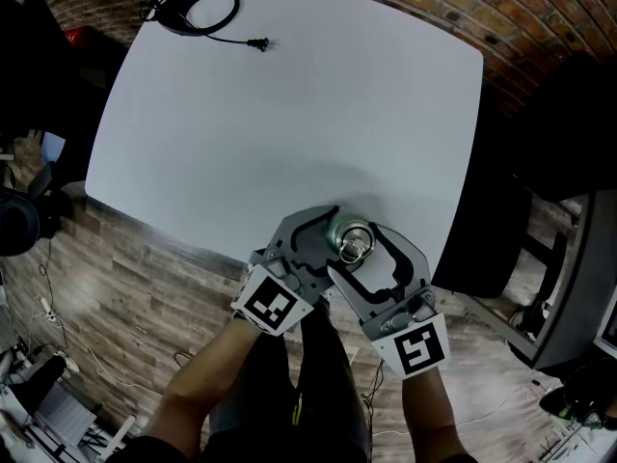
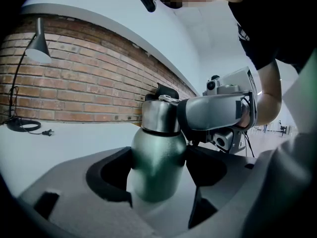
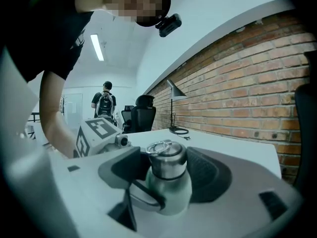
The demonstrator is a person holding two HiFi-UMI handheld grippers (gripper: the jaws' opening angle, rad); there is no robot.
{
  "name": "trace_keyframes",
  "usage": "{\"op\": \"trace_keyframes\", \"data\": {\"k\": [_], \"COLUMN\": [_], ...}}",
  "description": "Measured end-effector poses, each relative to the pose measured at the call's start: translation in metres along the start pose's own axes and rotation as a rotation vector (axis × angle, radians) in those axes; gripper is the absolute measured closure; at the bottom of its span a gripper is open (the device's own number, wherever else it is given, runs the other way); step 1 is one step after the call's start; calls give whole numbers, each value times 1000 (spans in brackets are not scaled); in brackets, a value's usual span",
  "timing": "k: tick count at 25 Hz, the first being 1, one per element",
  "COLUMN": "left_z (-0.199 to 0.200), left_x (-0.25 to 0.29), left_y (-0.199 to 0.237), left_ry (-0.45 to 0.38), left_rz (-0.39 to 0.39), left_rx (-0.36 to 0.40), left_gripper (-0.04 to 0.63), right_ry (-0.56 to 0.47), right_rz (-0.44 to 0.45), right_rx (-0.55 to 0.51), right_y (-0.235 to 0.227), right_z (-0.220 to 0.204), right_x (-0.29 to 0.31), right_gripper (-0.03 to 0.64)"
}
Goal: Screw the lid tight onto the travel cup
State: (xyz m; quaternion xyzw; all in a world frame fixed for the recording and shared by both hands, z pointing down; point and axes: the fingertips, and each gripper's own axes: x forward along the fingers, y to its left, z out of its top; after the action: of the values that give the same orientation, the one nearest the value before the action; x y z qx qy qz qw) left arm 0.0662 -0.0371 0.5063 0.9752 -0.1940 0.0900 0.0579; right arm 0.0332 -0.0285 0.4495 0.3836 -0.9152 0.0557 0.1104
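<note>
At the near edge of the bench [image 1: 289, 114], we are clamping the left claw [image 2: 158, 180] around the green body of the travel cup [image 2: 157, 152], apparently to stop it turning. The right claw [image 3: 167, 171] is gripping the steel lid [image 3: 168, 160], likely for twisting. A cable [image 1: 198, 10] is lying far left.

No legible text, brand or number. Coded square markers only, on the cubes of left gripper [image 1: 331, 240] and right gripper [image 1: 356, 252].
</note>
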Motion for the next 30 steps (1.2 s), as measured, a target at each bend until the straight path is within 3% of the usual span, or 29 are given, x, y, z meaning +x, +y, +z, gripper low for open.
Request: {"op": "trace_keyframes", "data": {"k": [14,23,26,30], "left_z": [-2,-2,-9,-2], "left_x": [0,0,-1,1], "left_y": [0,2,1,2], "left_ry": [3,4,28,3], "left_rz": [16,25,12,28], "left_rx": [-6,-18,19,-23], "left_gripper": [244,244,244,244], "right_ry": [-2,0,1,1], "right_rz": [-52,-101,-123,-136], "right_rx": [14,21,17,8], "right_y": [1,-2,-5,-7], "right_z": [-2,-3,-5,-5], "right_x": [-8,-10,-11,-12], "right_gripper": [344,378,404,422]}}
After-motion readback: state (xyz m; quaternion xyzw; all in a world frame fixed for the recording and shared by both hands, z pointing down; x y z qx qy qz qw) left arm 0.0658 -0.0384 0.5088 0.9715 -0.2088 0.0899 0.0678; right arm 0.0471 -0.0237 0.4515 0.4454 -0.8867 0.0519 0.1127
